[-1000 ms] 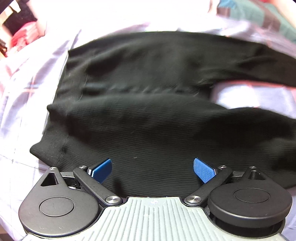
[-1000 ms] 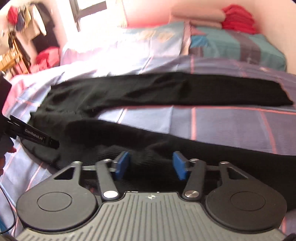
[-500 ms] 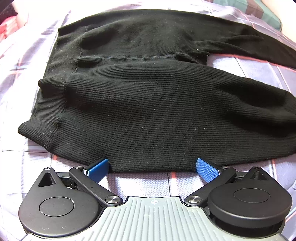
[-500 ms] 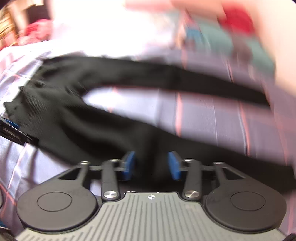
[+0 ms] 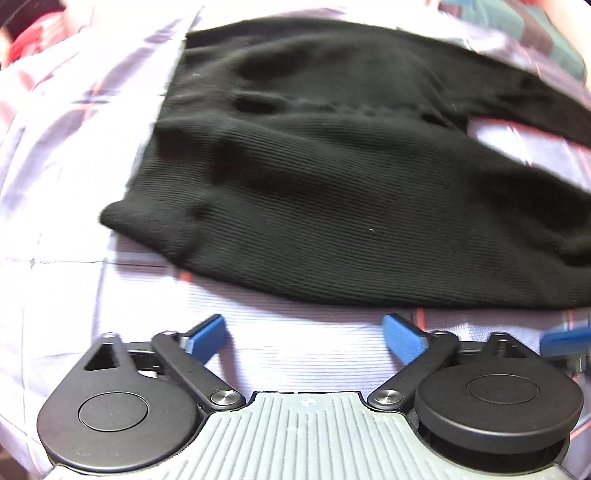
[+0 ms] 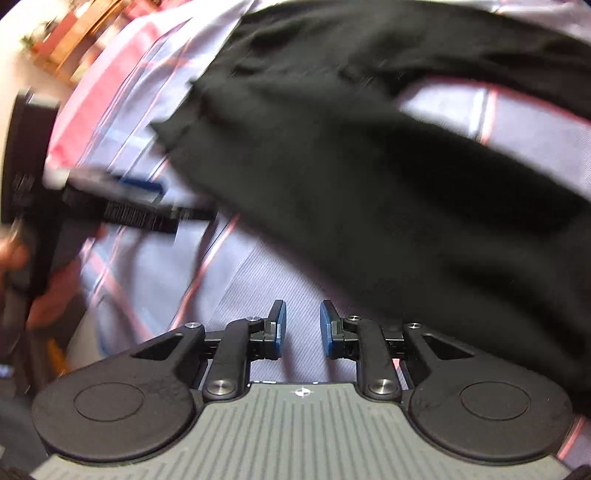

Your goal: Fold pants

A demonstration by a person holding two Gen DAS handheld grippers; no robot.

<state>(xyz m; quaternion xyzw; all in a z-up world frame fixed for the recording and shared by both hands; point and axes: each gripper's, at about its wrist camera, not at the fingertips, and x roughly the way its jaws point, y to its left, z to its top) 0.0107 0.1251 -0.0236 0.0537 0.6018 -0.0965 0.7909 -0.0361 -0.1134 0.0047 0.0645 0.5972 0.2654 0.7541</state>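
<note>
Black ribbed pants [image 5: 351, 206] lie spread on a striped lilac bedsheet [image 5: 295, 332], waistband to the left, both legs running off to the right. My left gripper [image 5: 304, 334] is open and empty, just short of the near hem of the pants. The right gripper's blue fingertip [image 5: 563, 341] shows at the right edge of the left wrist view. In the right wrist view the pants [image 6: 388, 184] fill the upper right. My right gripper [image 6: 303, 325] is partly open and empty over bare sheet, beside the pants' near edge. The left gripper [image 6: 122, 199] appears blurred at left.
The bedsheet [image 6: 236, 295] has pink and white stripes. A teal patterned pillow [image 5: 535, 33] lies at the far right. Red clothing [image 5: 33, 40] sits at the far left. A wooden rack [image 6: 74, 40] stands beyond the bed. A hand [image 6: 40, 295] holds the left gripper.
Both grippers have pulled back off the pants toward the near edge of the bed. The right gripper has swung left and now points at the waist end near the left gripper.
</note>
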